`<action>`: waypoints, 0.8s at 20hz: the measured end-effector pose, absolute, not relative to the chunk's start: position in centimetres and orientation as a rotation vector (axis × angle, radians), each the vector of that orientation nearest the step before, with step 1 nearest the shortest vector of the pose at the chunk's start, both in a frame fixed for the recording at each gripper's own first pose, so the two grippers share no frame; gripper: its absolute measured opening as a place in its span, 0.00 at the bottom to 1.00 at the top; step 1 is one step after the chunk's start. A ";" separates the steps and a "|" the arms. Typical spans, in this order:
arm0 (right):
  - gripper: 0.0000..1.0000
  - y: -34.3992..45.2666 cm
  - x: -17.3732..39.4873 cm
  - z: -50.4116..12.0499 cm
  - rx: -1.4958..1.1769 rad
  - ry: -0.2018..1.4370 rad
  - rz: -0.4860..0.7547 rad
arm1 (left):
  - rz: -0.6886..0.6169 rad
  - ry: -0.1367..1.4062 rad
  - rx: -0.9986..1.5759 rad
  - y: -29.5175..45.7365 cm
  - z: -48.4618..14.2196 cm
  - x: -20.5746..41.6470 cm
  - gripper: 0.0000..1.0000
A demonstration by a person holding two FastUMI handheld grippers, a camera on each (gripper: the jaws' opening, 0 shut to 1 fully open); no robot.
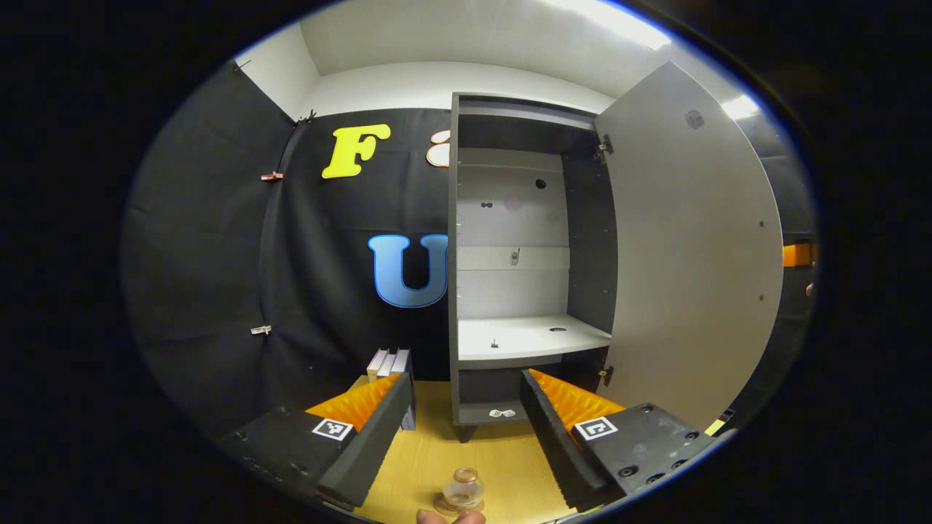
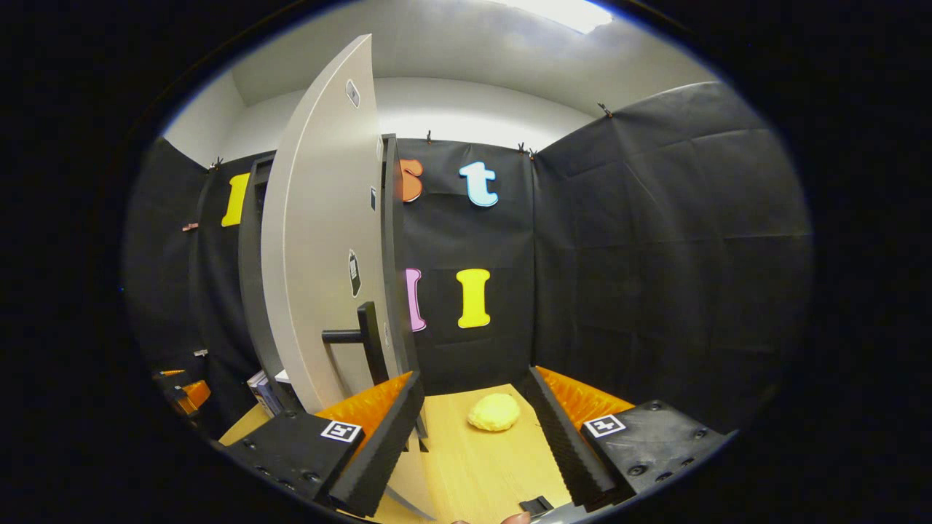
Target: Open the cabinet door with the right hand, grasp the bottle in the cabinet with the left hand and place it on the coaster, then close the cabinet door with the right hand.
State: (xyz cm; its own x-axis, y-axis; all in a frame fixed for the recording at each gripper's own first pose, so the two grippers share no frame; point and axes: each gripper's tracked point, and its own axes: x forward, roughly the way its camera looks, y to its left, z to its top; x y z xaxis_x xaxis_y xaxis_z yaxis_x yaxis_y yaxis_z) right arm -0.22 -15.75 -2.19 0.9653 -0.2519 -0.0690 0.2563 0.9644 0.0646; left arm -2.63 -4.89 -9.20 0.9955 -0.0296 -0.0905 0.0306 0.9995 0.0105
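Bottle (image 1: 464,488) was already out on its coaster (image 1: 457,506) on the table (image 1: 437,451). Left gripper (image 1: 466,429) hung wide open, empty. Right gripper (image 2: 473,437) too, beside the handle (image 2: 364,335) (untouched). Cabinet door (image 1: 692,255) was open; only closing looked left.

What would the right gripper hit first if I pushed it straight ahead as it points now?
Probably the yellow lump lying on the table between the open fingers of the right gripper; the cabinet door and its handle stand left of that line.
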 end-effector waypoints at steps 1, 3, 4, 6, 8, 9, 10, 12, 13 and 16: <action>0.95 -15.5 -0.2 -2.0 0.069 0.057 -0.264 | -0.035 0.087 0.019 -4.8 -9.1 -2.6 0.95; 0.95 -14.3 -0.3 -2.2 0.096 0.071 -0.260 | -0.045 0.082 0.027 -4.4 -9.0 -2.4 0.92; 0.95 -13.5 -0.4 -2.3 0.108 0.077 -0.251 | -0.050 0.084 0.027 -4.3 -9.1 -2.4 0.95; 0.96 -11.9 -0.4 -2.3 0.109 0.084 -0.233 | -0.052 0.089 0.026 -4.1 -9.3 -2.4 0.95; 0.97 -10.4 -0.4 -2.2 0.103 0.086 -0.217 | -0.045 0.095 0.027 -3.5 -9.4 -2.3 0.95; 0.97 -9.5 -0.3 -2.3 0.103 0.089 -0.205 | -0.040 0.095 0.028 -3.2 -9.4 -2.4 0.95; 0.97 -8.6 -0.3 -2.2 0.104 0.091 -0.192 | -0.036 0.093 0.029 -2.9 -9.4 -2.4 0.95; 0.97 -6.7 -0.1 -2.3 0.109 0.095 -0.162 | -0.030 0.091 0.031 -2.4 -9.2 -2.4 0.95; 0.97 -6.1 0.3 -2.5 0.112 0.096 -0.146 | -0.026 0.089 0.032 -2.1 -9.1 -2.4 0.95; 0.97 -3.3 0.9 -2.6 0.121 0.097 -0.096 | -0.017 0.086 0.035 -1.3 -9.1 -2.7 0.95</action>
State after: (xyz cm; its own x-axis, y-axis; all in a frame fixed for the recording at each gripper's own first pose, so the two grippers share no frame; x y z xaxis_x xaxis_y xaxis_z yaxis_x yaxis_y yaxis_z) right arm 0.86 -3.29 -2.60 0.9906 -0.0900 -0.1027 0.1018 0.9880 0.1158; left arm -2.71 -1.27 -9.06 0.9962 -0.0150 -0.0858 0.0180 0.9992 0.0344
